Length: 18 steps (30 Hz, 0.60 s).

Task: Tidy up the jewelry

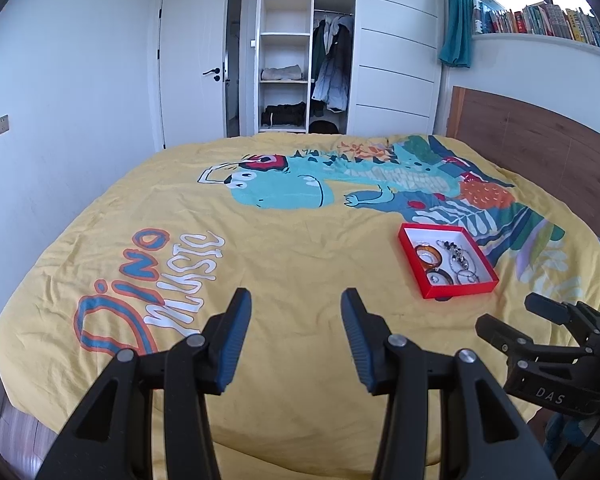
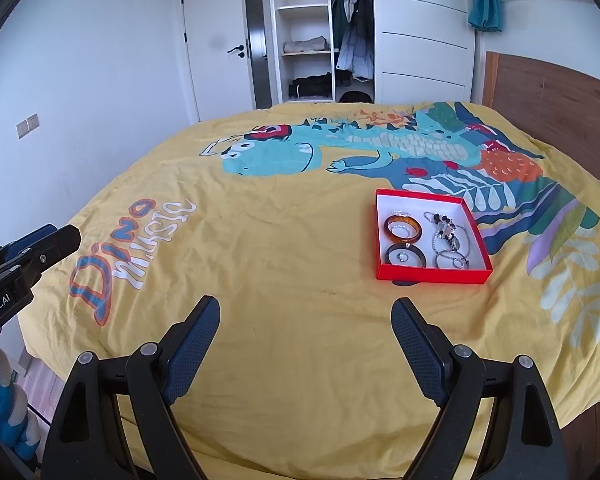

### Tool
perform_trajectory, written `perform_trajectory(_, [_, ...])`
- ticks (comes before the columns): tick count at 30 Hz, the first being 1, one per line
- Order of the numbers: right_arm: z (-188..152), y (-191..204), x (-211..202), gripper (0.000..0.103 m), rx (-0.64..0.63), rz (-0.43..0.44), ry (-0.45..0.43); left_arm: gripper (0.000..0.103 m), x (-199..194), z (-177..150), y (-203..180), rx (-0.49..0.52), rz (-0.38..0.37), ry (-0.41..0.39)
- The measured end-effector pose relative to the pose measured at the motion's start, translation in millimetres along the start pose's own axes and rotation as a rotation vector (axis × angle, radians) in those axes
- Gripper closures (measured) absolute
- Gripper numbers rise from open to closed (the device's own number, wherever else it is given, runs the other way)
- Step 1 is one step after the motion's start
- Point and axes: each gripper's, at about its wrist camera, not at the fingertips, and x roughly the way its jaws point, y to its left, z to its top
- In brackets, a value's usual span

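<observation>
A red box (image 1: 460, 292) (image 2: 432, 274) with a white inside lies on the yellow bedspread (image 1: 300, 264) (image 2: 284, 248), right of middle. In it are an amber bangle (image 1: 429, 256) (image 2: 403, 227), a dark bangle (image 2: 406, 257), a beaded bracelet (image 2: 446, 232) and thin silver rings (image 2: 452, 259). My left gripper (image 1: 296, 300) hovers open over the near part of the bed, nothing between its fingers. My right gripper (image 2: 306, 308) is also open and empty, short of the box. Each gripper shows in the other's view: the right gripper (image 1: 512, 316) at the right edge, the left gripper (image 2: 62, 236) at the left edge.
The bedspread carries a dinosaur print (image 2: 300, 152) and lettering (image 1: 148, 280). A wooden headboard (image 1: 540, 140) stands at the right. Beyond the bed are a white door (image 1: 196, 72), an open wardrobe (image 1: 300, 60) and a shelf of books (image 1: 548, 24).
</observation>
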Motion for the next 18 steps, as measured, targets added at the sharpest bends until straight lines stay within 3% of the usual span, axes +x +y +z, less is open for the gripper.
perform_trajectory(18, [-4.9, -4.9, 2.2, 0.015, 0.009, -0.028, 0.009, 0.058, 6.4, -8.2, 1.8, 0.009, 0.002, 0.015])
